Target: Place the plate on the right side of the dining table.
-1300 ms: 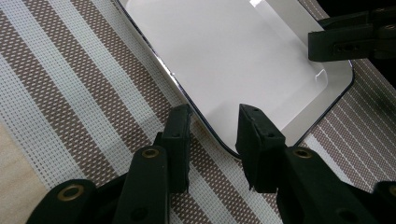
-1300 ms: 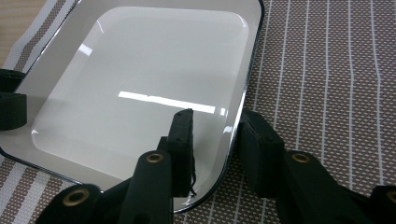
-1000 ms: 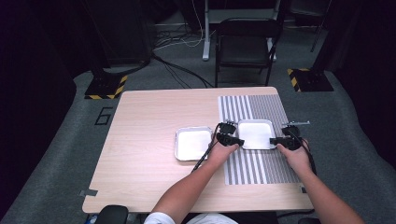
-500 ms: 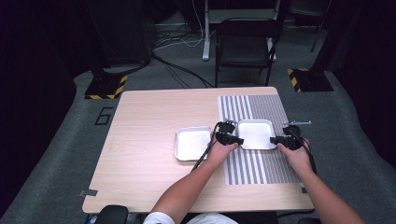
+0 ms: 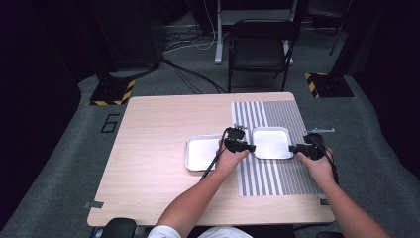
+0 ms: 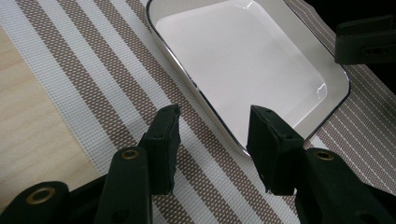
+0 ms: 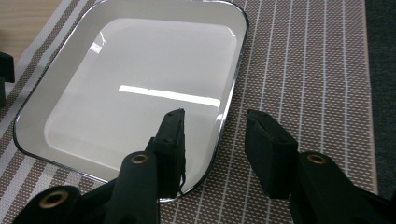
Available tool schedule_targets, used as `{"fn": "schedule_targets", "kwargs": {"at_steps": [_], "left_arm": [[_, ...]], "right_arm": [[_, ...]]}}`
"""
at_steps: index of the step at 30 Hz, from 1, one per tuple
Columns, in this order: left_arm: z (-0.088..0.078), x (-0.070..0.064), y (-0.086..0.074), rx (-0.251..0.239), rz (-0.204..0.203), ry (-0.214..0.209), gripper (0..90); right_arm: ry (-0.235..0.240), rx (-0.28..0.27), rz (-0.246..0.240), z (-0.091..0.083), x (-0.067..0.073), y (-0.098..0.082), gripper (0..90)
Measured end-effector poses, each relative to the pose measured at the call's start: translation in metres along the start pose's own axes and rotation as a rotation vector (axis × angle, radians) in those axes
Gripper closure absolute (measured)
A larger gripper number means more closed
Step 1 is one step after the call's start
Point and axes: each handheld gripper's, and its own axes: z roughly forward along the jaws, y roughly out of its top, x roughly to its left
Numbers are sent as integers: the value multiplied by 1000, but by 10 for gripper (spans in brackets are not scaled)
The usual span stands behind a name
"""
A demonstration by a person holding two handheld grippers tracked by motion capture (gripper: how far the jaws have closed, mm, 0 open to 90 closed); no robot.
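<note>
Two white trays lie on the surface: one on bare wood point(image 5: 204, 152) just outside your left gripper point(image 5: 246, 147), the other point(image 5: 271, 143) on the striped mat point(image 5: 277, 173), between your two sets of jaws. On the left, your jaws have just been opening and now stand partly apart, straddling that tray's rim point(image 6: 219, 123) without pressing it; one jaw is over the mat, the other over the tray's edge. On the right gripper point(image 5: 296, 148), it is the same: the jaws have just been opening, the near rim point(image 7: 219, 135) sits in the gap between them, and neither jaw grips it.

The risk, as I judge it, is in backing away. A jaw hanging inside the rim could catch the lip and drag or tip the tray, or skid it off the mat's stripes. Pulling one hand out before the other could also swing the tray round. No brand, label or writing is readable on either tray or the mat.
</note>
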Motion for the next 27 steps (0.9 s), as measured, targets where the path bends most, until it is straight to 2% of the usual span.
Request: {"fn": "schedule_targets", "kwargs": {"at_steps": [7,15,17,19,22,25,27], "left_arm": [[-13,3,1,-22,11,1,536],[-32,9,2,-45,31,17,522],[-37,10,1,-53,35,16,520],[-43,12,0,-60,34,19,516],[-51,17,-3,-65,32,21,514],[-60,23,-5,-77,24,29,513],[-65,27,-7,-86,20,36,511]], "right_arm": [[-13,-11,-24,-9,3,1,576],[-16,-21,-74,-19,18,-3,574],[-13,-21,-68,-20,20,-4,575],[-24,-22,-78,-23,24,-4,576],[-52,-31,-117,-29,31,-2,578],[-41,-33,-123,-33,35,-1,577],[-34,-29,-139,-35,43,-1,578]]}}
